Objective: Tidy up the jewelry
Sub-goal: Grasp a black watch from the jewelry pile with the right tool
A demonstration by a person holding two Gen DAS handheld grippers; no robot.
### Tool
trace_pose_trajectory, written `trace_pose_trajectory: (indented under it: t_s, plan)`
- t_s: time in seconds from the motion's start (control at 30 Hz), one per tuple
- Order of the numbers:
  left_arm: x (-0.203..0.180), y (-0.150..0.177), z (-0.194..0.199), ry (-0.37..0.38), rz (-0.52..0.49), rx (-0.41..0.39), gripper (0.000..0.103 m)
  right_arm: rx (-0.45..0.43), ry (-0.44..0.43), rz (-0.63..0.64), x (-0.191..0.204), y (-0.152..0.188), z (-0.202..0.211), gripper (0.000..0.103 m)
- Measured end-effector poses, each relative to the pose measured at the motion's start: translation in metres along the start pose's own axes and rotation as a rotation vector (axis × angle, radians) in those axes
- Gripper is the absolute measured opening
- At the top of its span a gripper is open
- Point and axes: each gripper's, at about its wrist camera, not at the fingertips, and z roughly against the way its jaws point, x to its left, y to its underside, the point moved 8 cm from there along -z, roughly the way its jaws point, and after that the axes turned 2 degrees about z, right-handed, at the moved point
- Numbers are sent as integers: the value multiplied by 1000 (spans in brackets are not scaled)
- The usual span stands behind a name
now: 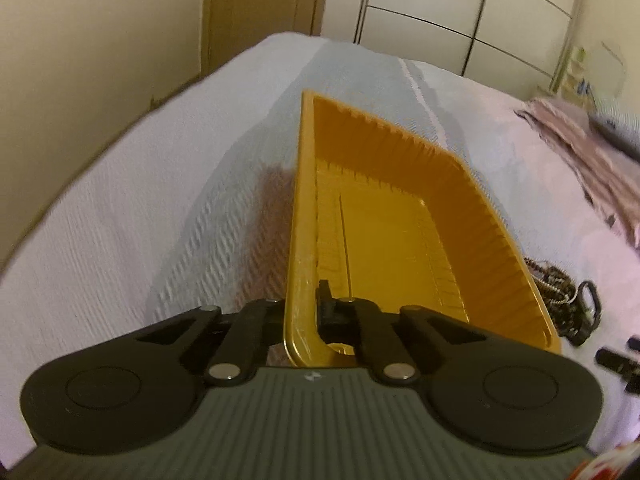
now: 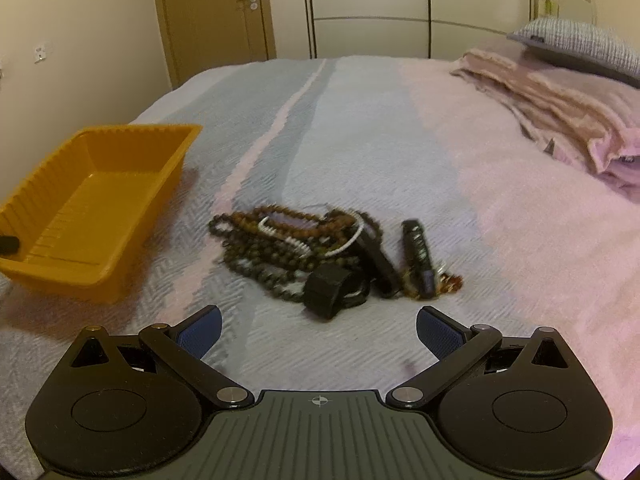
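Jewelry [image 2: 316,252] lies heaped mid-frame on the bed [image 2: 400,128], none sorted. Yellow tray [image 2: 92,200], left, is empty; left gripper [image 1: 310,312] clamps its rim; right gripper [image 2: 318,332] gapes unladen.

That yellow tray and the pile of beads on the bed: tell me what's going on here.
A person is tidying jewelry with a hand-held gripper in each hand. The left hand-held gripper is shut on the near rim of the empty ribbed yellow plastic tray, which looks tilted up off the striped bedspread. The right hand-held gripper is open, just short of the tangled pile of brown bead necklaces and black bands. Nothing is in the tray yet.
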Motion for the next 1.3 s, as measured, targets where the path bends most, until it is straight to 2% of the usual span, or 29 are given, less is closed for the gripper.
trace_pose_trajectory:
  t_s: [0.13, 0.27, 0.33, 0.43, 0.53, 0.63, 0.77, 0.8, 1.3]
  plan:
    - [-17, -16, 8, -68, -149, -46, 3, -36, 7, 29, -20, -9, -3, 102]
    - [-36, -25, 13, -122, -267, -75, 3, -63, 54, 64, -52, -17, -10, 100]
    - [-49, -26, 16, -160, -337, -97, 3, -64, 62, 70, -66, -20, -15, 77]
    - [-67, -23, 17, -188, -396, -110, 3, -27, 61, 82, -81, -20, -30, 60]
    - [-75, -20, 16, -196, -411, -107, 3, 10, 45, 105, -84, -17, -47, 42]
    - [-76, -17, 16, -207, -417, -101, 3, 34, 31, 127, -83, -14, -59, 31]
    - [-80, -15, 17, -215, -431, -101, 3, 47, 27, 155, -80, -13, -70, 26]
    - [-80, -14, 17, -215, -432, -101, 3, 51, 28, 166, -79, -12, -72, 18]
    - [-73, -12, 18, -206, -412, -102, 3, -26, 38, 155, -73, -33, -45, 17]
